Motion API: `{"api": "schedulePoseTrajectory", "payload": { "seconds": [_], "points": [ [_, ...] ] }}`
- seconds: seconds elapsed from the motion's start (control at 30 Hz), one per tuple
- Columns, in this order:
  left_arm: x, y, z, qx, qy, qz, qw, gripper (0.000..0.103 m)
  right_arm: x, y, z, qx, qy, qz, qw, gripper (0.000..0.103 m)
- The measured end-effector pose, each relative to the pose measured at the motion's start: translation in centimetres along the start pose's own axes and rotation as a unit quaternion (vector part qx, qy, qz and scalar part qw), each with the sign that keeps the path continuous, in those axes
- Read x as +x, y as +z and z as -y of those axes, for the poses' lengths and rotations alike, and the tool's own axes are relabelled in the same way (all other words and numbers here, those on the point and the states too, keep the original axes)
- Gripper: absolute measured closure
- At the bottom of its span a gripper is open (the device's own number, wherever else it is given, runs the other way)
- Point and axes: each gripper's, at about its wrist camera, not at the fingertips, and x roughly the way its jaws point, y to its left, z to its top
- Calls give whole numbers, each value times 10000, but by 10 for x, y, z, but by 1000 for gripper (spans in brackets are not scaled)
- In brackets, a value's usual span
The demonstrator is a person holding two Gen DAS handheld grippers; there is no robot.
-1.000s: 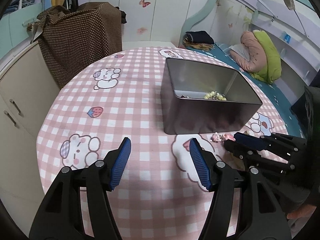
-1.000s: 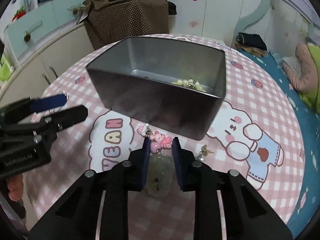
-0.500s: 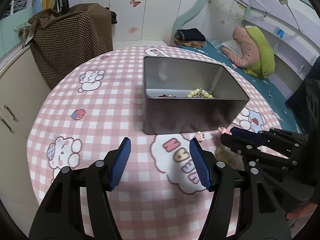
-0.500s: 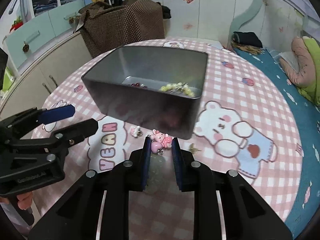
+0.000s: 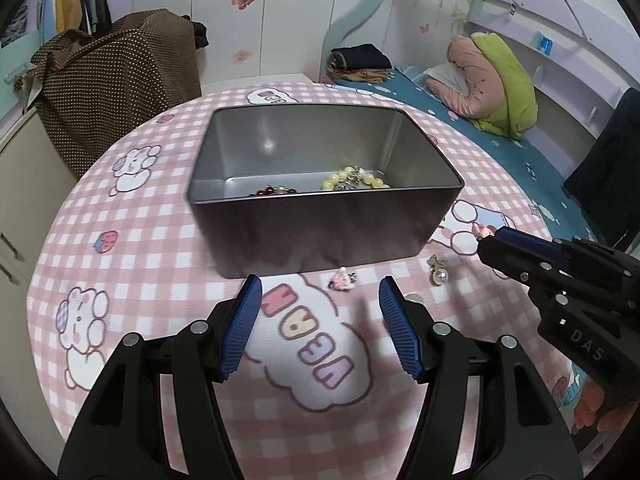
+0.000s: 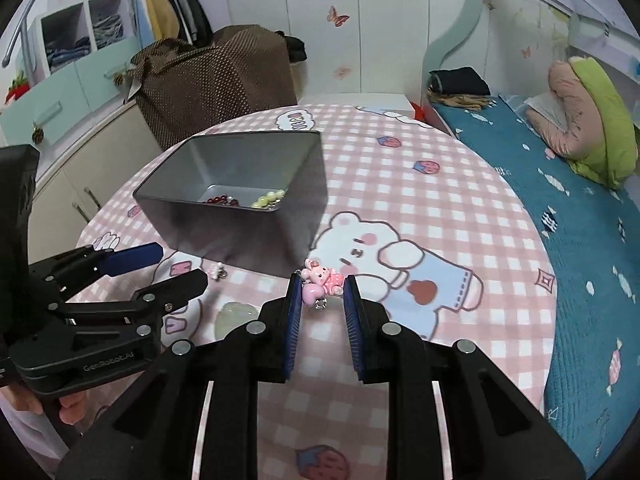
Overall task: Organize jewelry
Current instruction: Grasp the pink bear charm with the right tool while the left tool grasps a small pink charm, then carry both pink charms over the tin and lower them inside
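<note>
1. While clamped between the blue pads of the right gripper [image 6: 319, 294], pink charm [image 6: 322, 282] held above the table [image 6: 420, 184], off the cloth, just in front of the tin's near corner.
2. Right gripper closed on the pink charm; small metal ring hanging beneath it.
3. Left gripper [image 5: 320, 304] spread wide, nothing between its pads, hovering over the lettered cloud print on the tablecloth, just short of the tin's near wall.
4. Metal tin [image 5: 320, 228] upright near the middle of the table, lid off.
5. Inside the tin, on its floor: pale bead bracelet [image 5: 354, 178] toward the right, dark red beads [image 5: 266, 191] toward the left, close together.
6. Loose on the cloth, outside the tin:
   - small pink-and-white charm [image 5: 343, 281], just in front of the tin, between the left gripper pads and the tin wall;
   - pearl earring [image 5: 439, 273] further right, near the right gripper tip;
   - pale translucent disc [image 6: 236, 314] flat on the cloth between the two grippers, seen from the right wrist.
7. Beyond the table: brown dotted bag [image 5: 116, 80] on the cabinet at left, bed [image 5: 460, 120] with teal sheet at right, carrying a rolled pink-and-green quilt [image 5: 492, 80].
</note>
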Motion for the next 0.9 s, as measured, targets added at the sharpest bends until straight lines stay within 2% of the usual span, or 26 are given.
{"api": "schedulePoseTrajectory", "payload": {
  "seconds": [0.17, 0.33, 0.4, 0.43, 0.47, 0.9],
  "points": [
    [9, 2, 9, 102, 164, -82, 9998, 43, 3, -5, 10, 125, 175, 30, 9998, 83],
    [20, 2, 14, 200, 348, -215, 9990, 72, 7, -7, 18, 216, 393, 22, 9990, 83],
    [22, 1, 18, 285, 393, -196, 9986, 78, 8, -7, 19, 222, 431, 32, 9988, 83],
    [22, 1, 19, 318, 357, -196, 9987, 85, 8, -7, 20, 233, 439, 38, 9988, 83],
    [22, 0, 20, 337, 322, -199, 9987, 88, 8, -7, 21, 241, 445, 43, 9987, 83],
    [17, -3, 25, 407, 302, -179, 9986, 89, 2, -7, 22, 269, 436, 95, 9986, 83]
  ]
}}
